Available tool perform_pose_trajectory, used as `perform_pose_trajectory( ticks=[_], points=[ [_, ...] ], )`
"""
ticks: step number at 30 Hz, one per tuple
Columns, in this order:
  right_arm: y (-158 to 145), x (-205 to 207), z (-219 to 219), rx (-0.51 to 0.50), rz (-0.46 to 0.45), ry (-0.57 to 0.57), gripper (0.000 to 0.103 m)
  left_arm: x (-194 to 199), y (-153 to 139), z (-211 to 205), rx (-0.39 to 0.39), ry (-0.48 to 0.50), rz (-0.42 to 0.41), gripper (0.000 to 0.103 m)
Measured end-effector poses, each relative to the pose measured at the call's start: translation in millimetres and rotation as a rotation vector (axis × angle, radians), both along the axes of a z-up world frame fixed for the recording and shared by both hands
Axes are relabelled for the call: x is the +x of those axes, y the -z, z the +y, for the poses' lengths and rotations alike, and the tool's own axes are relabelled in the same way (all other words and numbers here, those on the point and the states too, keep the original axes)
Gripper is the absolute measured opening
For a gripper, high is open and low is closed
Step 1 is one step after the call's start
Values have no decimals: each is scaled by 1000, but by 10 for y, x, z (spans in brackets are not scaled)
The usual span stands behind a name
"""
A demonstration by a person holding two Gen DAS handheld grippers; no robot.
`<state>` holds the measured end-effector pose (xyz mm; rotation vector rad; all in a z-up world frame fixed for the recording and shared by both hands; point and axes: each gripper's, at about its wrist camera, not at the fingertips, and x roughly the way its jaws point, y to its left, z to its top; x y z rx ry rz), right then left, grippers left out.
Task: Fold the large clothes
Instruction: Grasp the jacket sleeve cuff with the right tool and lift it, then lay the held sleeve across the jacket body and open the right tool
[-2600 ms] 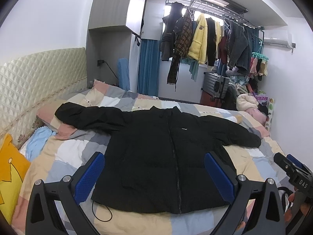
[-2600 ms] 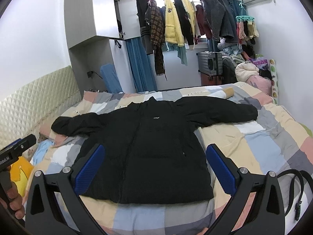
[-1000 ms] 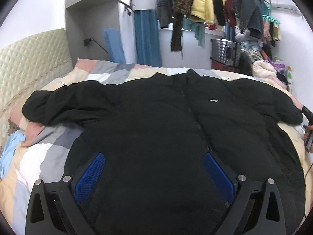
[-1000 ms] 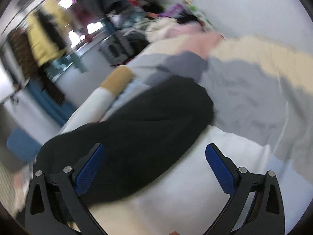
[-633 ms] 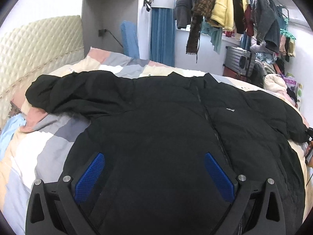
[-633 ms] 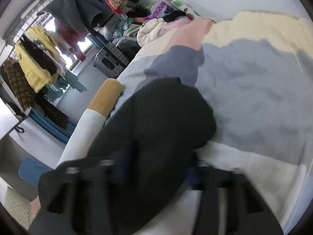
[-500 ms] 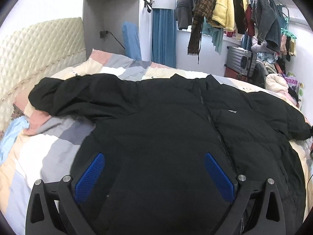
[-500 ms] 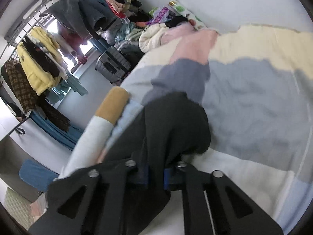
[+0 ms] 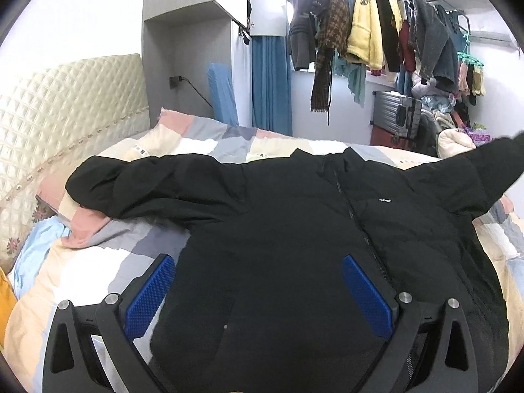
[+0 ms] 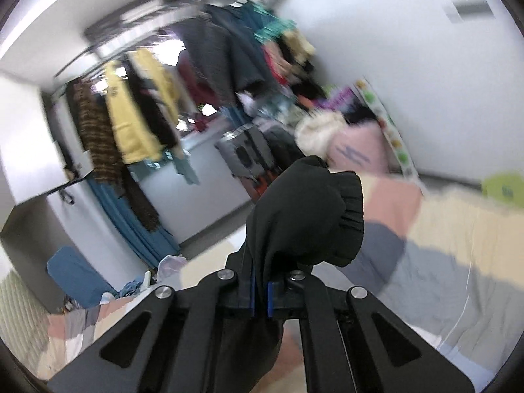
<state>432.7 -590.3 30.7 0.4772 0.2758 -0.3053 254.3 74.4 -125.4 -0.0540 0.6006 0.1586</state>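
From the left wrist view, the left gripper (image 9: 258,290) hovered with its jaws wide apart over the lower part of the black jacket (image 9: 294,229), holding nothing. The jacket lay front up on the patchwork bed cover (image 9: 98,262), probably spread flat for folding, with one sleeve (image 9: 491,170) raised at the right. Clothes on a rack (image 9: 376,32) hung behind.

From the right wrist view, the right gripper (image 10: 261,290) was closed on the sleeve cuff (image 10: 308,216), lifted above the bed, I think to fold it inward. The room was blurred.
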Motion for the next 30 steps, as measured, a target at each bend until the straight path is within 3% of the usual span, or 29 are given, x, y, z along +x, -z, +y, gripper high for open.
perform_pose_trajectory(
  ticks=[2,8,15,20,23,30],
  points=[
    [-318,17,380,-73,-16,-24,5,-28,9,69,-12,-5,-4,103],
    [-850,106,1606,-279,-40,-127,5,-123,-1,255,-43,18,-26,103],
    [-1004,192,3048,-356,-103,-294,5,-270,41,580,-92,31,-69,103],
    [-767,273,4131,-362,-102,-479,5,-304,78,826,-110,-7,-60,103],
    [-546,265,4652,-329,-92,-596,5,-354,103,840,-145,30,-69,103],
    [467,302,5745,-385,10,-805,5,-352,163,959,-153,30,-78,103]
  ],
)
